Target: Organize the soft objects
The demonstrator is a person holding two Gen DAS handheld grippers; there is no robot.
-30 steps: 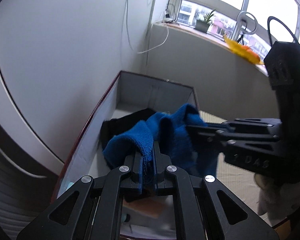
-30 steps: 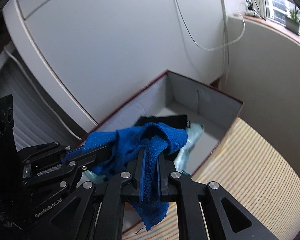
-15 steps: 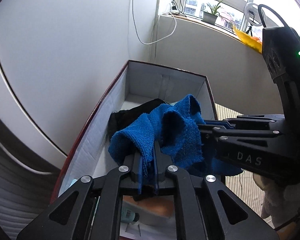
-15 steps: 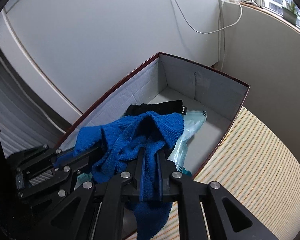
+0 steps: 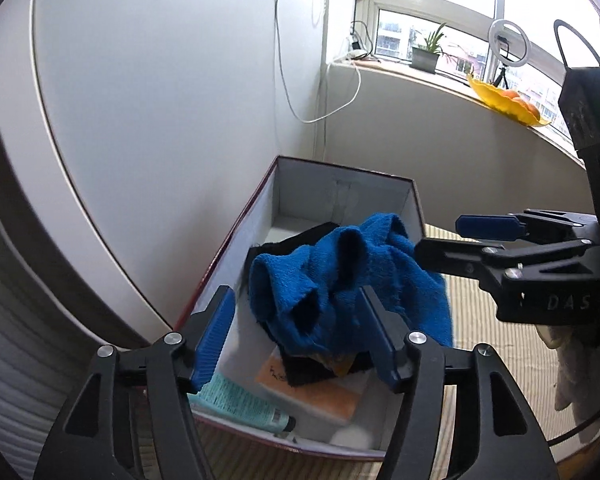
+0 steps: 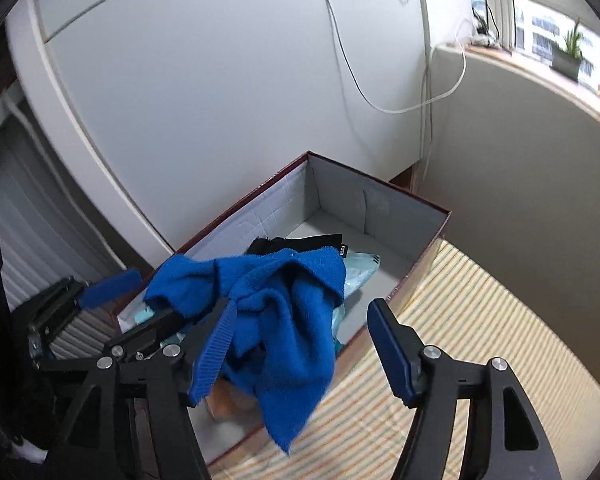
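A blue towel (image 5: 348,280) lies bunched over the right rim of a dark red cardboard box (image 5: 228,248), on top of a black garment (image 5: 292,240). In the right wrist view the towel (image 6: 284,312) hangs over the box's near edge onto the mat. My left gripper (image 5: 300,332) is open, its jaws on either side of the towel. My right gripper (image 6: 300,336) is open too, just above the towel. It shows in the left wrist view (image 5: 476,240) at the right, open.
The box (image 6: 380,208) stands against a white wall on a striped straw mat (image 6: 480,328). It also holds a teal tube (image 5: 240,404), an orange packet (image 5: 312,392) and a pale plastic bag (image 6: 360,272). A white cloth (image 5: 572,380) lies at the right edge.
Both grippers have opened and let go of the blue towel. It has dropped onto the box's contents and rim. Both grippers have pulled back a little.
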